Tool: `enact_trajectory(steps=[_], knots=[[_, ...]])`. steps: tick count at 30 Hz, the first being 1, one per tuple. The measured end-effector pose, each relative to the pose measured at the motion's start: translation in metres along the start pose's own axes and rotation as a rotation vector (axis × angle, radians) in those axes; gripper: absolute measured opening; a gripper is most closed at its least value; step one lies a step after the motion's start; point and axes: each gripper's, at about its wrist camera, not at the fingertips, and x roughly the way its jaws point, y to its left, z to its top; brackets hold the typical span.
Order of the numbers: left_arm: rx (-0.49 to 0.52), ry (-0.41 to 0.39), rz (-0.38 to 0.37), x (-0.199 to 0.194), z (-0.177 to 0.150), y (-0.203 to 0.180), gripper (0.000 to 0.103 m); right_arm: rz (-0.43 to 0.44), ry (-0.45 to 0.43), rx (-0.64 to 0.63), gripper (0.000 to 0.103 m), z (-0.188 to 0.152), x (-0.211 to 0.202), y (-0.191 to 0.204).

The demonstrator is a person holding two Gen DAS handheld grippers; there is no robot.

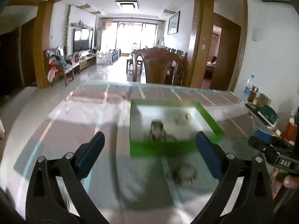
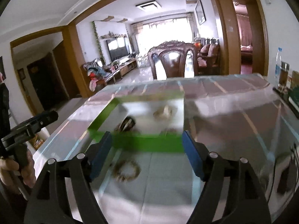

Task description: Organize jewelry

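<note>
A green-rimmed tray (image 1: 209,119) with a white floor lies on the glass table; in the right wrist view the green tray (image 2: 147,143) is just beyond my fingertips. Two blurred jewelry pieces lie inside it, one near the front (image 1: 157,129) and one further back (image 1: 183,117). A beaded bracelet (image 1: 185,174) lies on the table in front of the tray, the same bracelet (image 2: 126,170) low between my right fingers. My left gripper (image 1: 149,143) stands open and holds nothing. My right gripper (image 2: 147,141) is open too, nothing pressed between its pads.
A carved wooden chair (image 1: 158,65) stands behind the table's far edge. Bottles and jars (image 1: 252,93) crowd the right side by the wall. In the left wrist view the right gripper (image 1: 269,145) and a hand show at the right edge.
</note>
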Motion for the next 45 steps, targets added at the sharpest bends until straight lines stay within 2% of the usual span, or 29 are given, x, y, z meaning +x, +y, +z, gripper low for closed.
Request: enact_trajectory(steps=[6, 8, 11, 17, 24, 31, 35, 37, 38, 42, 45], knots=[[-0.032, 0.071, 0.025, -0.028, -0.077, 0.002, 0.097, -0.012, 0.056, -0.060, 0.076, -0.051, -0.013, 0.028], [-0.047, 0.099, 0.014, -0.028, -0.088, 0.004, 0.097, -0.009, 0.079, -0.054, 0.076, -0.060, -0.012, 0.030], [-0.031, 0.122, 0.011, -0.029, -0.093, 0.004, 0.097, -0.013, 0.078, -0.055, 0.076, -0.062, -0.014, 0.033], [-0.001, 0.098, 0.009, -0.038, -0.083, 0.003, 0.097, -0.029, 0.065, -0.076, 0.076, -0.060, -0.014, 0.041], [0.021, 0.112, 0.011, -0.024, -0.079, 0.003, 0.096, -0.073, 0.114, -0.118, 0.076, -0.058, 0.019, 0.042], [0.004, 0.134, 0.023, -0.008, -0.081, 0.014, 0.096, -0.097, 0.253, -0.166, 0.053, -0.053, 0.097, 0.041], [0.009, 0.145, 0.031, 0.003, -0.081, 0.017, 0.096, -0.100, 0.322, -0.174, 0.047, -0.058, 0.137, 0.041], [0.007, 0.153, 0.038, 0.009, -0.080, 0.020, 0.096, -0.099, 0.352, -0.176, 0.039, -0.062, 0.149, 0.041], [0.005, 0.155, 0.039, 0.011, -0.079, 0.021, 0.096, -0.100, 0.360, -0.179, 0.038, -0.064, 0.153, 0.042], [0.007, 0.165, 0.045, 0.021, -0.077, 0.023, 0.096, -0.104, 0.357, -0.189, 0.008, -0.064, 0.156, 0.044], [0.009, 0.173, 0.044, 0.027, -0.077, 0.022, 0.096, -0.088, 0.357, -0.199, 0.008, -0.065, 0.153, 0.046]])
